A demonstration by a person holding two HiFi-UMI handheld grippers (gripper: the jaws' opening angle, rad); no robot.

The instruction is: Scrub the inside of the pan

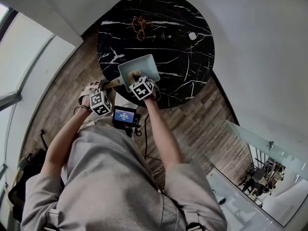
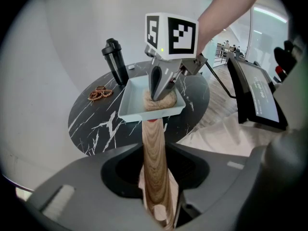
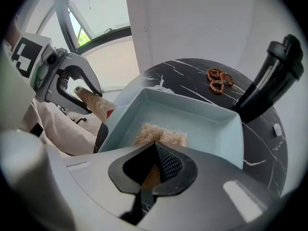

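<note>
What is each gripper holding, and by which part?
Left gripper: the wooden handle of the pan, near its end. Right gripper: a scrub pad, pinched at its top.

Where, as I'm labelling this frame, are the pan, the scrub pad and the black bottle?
pan (image 3: 202, 118): right gripper view, bare part of its floor.
scrub pad (image 3: 161, 134): right gripper view, tan fibres at its middle.
black bottle (image 3: 263, 83): right gripper view, middle of its body.

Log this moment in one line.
left gripper: shut on wooden handle of pale blue square pan | right gripper: shut on tan fibre scrubber inside pan
</note>
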